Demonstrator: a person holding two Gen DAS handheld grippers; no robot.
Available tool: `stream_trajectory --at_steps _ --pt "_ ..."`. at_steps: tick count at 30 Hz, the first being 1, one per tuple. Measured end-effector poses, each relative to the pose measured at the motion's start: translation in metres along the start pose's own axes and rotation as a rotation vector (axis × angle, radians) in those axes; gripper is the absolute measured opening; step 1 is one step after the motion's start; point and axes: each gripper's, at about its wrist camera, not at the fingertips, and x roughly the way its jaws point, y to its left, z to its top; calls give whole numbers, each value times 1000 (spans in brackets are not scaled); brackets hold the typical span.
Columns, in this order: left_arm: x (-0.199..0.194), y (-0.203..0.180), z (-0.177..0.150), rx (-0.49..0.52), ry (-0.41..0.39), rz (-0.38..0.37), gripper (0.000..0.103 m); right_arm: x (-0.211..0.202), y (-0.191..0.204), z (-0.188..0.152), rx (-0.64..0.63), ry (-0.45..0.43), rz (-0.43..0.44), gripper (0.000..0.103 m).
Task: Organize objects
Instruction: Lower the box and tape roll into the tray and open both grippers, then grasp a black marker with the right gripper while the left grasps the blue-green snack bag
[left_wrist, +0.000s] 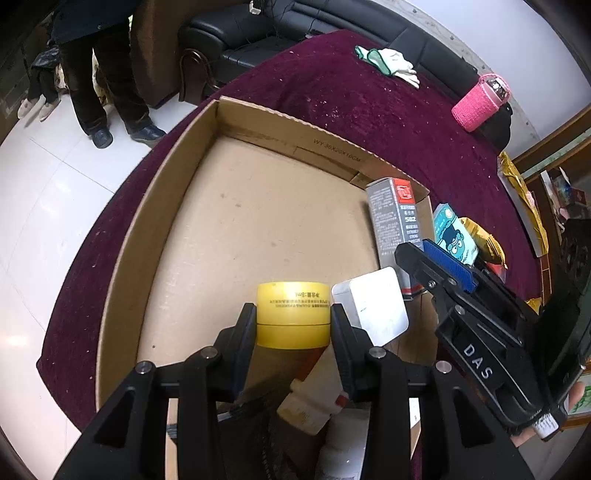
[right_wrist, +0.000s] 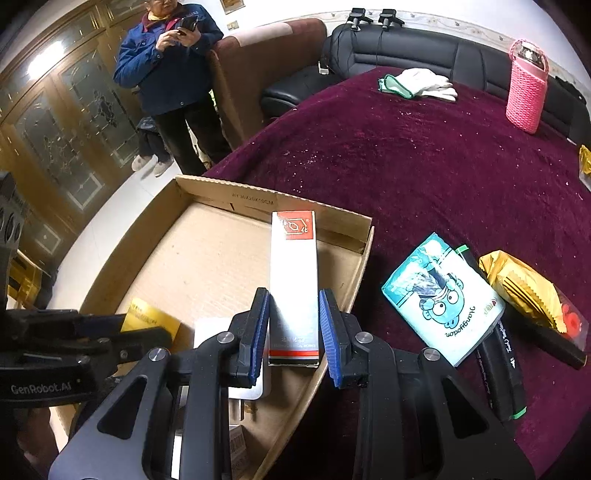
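My left gripper (left_wrist: 293, 317) is shut on a short yellow jar (left_wrist: 293, 314), held low over the floor of an open cardboard box (left_wrist: 162, 206). In the right wrist view my right gripper (right_wrist: 293, 332) has its blue pads (right_wrist: 258, 332) pressed on both sides of a tall grey glue carton with a red label (right_wrist: 293, 280). The carton stands upright near the box's right wall (right_wrist: 354, 273). The same glue carton (left_wrist: 395, 221) shows in the left wrist view beside a white square item (left_wrist: 376, 306). The yellow jar (right_wrist: 149, 319) appears at the left of the right wrist view.
On the maroon cloth (right_wrist: 424, 166) right of the box lie a cartoon tissue pack (right_wrist: 443, 306), dark markers (right_wrist: 498, 369) and a gold packet (right_wrist: 524, 288). White gloves (right_wrist: 417, 86) and a pink crochet holder (right_wrist: 526, 88) sit farther back. A person (right_wrist: 170, 62) stands beyond the table.
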Motion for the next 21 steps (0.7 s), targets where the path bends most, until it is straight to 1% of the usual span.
stream_trajectory --at_steps 7,10,12,14,15,17,19,21 --pt "-1 -5 0 3 -11 2 40 -1 -3 -1 24 -10 35 28" --pt "-4 -4 -1 -11 -15 0 41 -2 -4 -1 29 -9 55 28" --pt "-10 -2 -3 -33 -26 -41 47 -4 -8 -2 50 -9 87 28" --pt "-23 0 -8 -66 -63 -94 62 -14 -11 -4 70 -28 131 29" --pt "-28 -1 -10 -68 -82 -108 65 -19 -12 -5 74 -36 135 30" --pt "-43 -5 -16 -72 -130 -123 67 -35 -15 -11 76 -55 165 30" --pt "-50 -13 -21 -52 -145 -126 67 -48 -20 -19 70 -60 205 30" --pt "-54 -23 -27 -36 -145 -143 67 -63 -32 -34 65 -67 186 30"
